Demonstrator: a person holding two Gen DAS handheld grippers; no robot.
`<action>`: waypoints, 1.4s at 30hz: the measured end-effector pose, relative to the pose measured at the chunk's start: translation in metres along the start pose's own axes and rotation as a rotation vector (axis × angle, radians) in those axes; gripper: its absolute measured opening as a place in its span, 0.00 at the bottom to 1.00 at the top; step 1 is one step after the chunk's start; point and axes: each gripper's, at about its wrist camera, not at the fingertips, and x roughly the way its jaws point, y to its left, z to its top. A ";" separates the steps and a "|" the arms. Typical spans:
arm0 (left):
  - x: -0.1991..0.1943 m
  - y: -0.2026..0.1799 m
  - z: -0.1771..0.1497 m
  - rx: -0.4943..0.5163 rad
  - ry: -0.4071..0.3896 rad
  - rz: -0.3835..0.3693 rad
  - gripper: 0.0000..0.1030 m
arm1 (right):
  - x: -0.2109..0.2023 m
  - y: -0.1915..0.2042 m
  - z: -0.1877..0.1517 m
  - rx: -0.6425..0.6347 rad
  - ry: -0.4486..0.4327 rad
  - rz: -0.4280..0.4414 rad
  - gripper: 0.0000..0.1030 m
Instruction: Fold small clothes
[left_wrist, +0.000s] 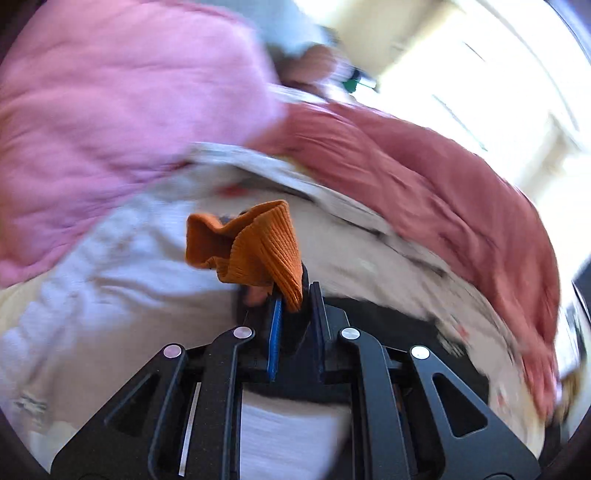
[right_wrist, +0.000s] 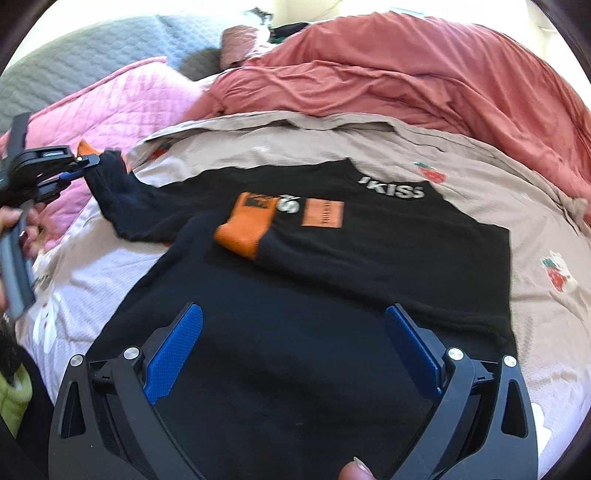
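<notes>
A black sweatshirt (right_wrist: 332, 280) with orange cuffs and white "KISS" lettering lies on the bed. One sleeve is folded across its chest, its orange cuff (right_wrist: 245, 230) on top. My left gripper (left_wrist: 295, 295) is shut on the other sleeve's orange ribbed cuff (left_wrist: 255, 243) and holds it lifted; it also shows in the right wrist view (right_wrist: 83, 162) at the far left, with the black sleeve (right_wrist: 118, 195) stretched out. My right gripper (right_wrist: 293, 321) is open and empty, hovering over the sweatshirt's lower part.
A beige strawberry-print bed sheet (right_wrist: 480, 192) lies under the sweatshirt. A pink quilt (right_wrist: 122, 103) is at the left, a rust-red duvet (right_wrist: 424, 74) is bunched at the back and right, and a grey quilt (right_wrist: 92, 48) is at the far left.
</notes>
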 end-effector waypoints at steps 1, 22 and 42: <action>0.003 -0.011 -0.004 0.030 0.013 -0.023 0.07 | -0.001 -0.008 0.000 0.015 -0.004 -0.013 0.96; 0.058 -0.085 -0.083 0.251 0.438 -0.186 0.51 | -0.008 -0.036 0.035 0.124 -0.038 -0.069 0.96; 0.036 -0.025 -0.024 0.187 0.237 0.126 0.88 | 0.109 0.040 0.064 0.247 0.234 0.174 0.18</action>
